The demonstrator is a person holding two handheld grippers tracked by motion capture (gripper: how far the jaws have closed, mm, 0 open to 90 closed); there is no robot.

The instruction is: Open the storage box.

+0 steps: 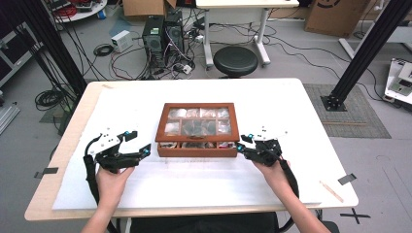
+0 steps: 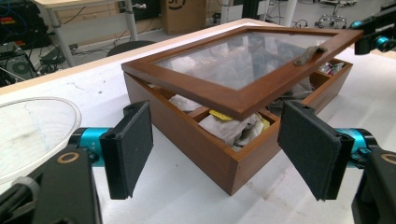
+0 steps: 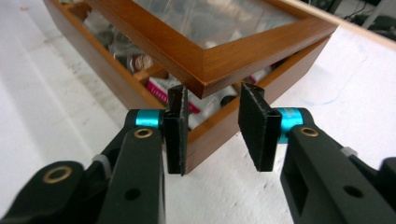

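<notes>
one wooden box (image 1: pixel 197 145) with a glass-paned hinged lid (image 2: pixel 243 63), lying near the middle of the white table (image 1: pixel 272 179); the lid is raised a little at its front edge and tilted, leaving a gap over the compartments. contents: crumpled pale paper packets (image 2: pixel 231 126) and a yellow scrap in the front compartments, a red-printed sachet (image 3: pixel 161 91) and a few round items near the box's right front corner (too small to tell what they are). a small dark metal clasp (image 2: pixel 309 55) sits on the lid frame's front rail.

right gripper (image 3: pixel 212 123), at the box's right front corner: jaws narrow but parted, one on each side of the raised lid's corner, which sits just above and between them; the pads do not press on the wood. the person's right hand (image 1: pixel 272 175) holds it, near side of the box.

left gripper (image 2: pixel 215 149), just off the box's left front corner: jaws wide apart, nothing between them, the corner near and ahead. the person's left hand (image 1: pixel 111 182) holds it.

beyond the box: a black round stool (image 1: pixel 235 60) past the table's far edge, computer towers (image 1: pixel 163 36) and loose cables on the floor to the far left of it.
</notes>
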